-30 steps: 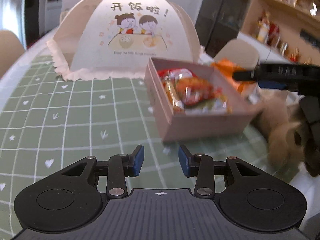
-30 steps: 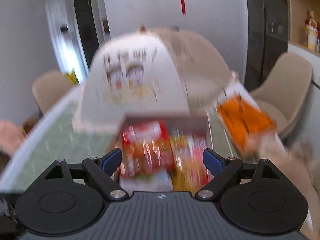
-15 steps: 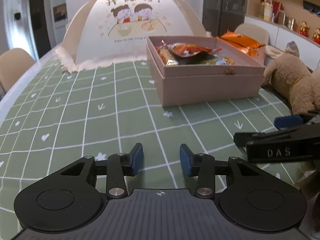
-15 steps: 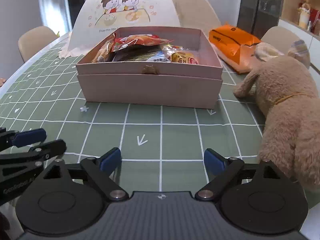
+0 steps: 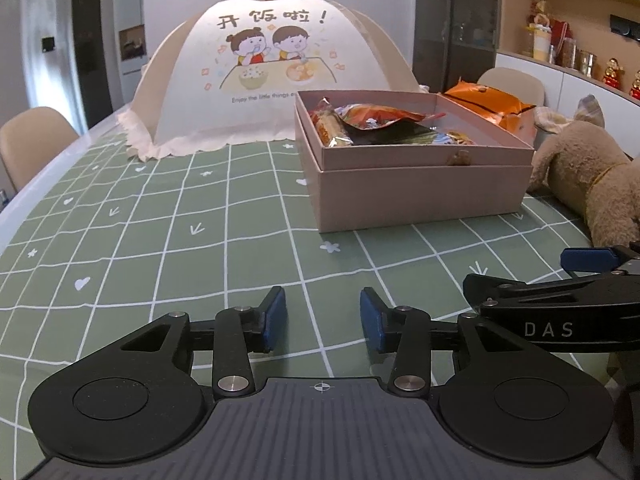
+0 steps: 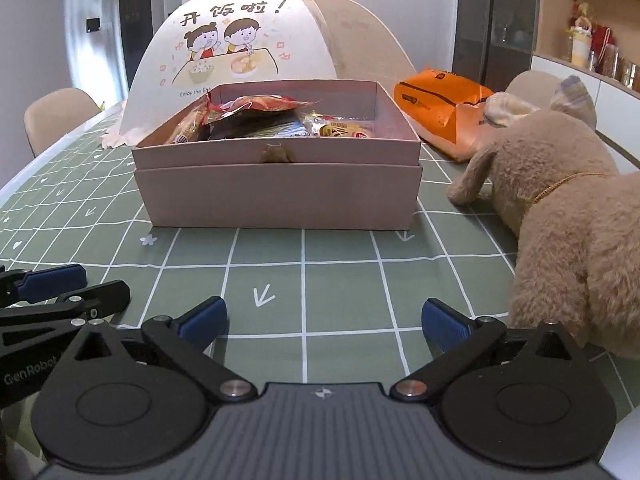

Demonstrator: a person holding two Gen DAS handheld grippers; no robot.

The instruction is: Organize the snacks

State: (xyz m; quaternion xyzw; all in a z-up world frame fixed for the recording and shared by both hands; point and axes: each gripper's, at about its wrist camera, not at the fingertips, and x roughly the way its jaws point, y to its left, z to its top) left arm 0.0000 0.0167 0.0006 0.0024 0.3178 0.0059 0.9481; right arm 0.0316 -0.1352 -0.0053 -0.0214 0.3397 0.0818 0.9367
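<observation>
Before snack box (image 6: 276,196), empty tongs (image 6: 324,320).

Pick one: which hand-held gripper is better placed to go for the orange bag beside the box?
Right, probably. The orange bag lies right of the pink box, on the right hand-held gripper's side, and its jaws are wide open and empty. The left hand-held gripper would have to cross over.
</observation>
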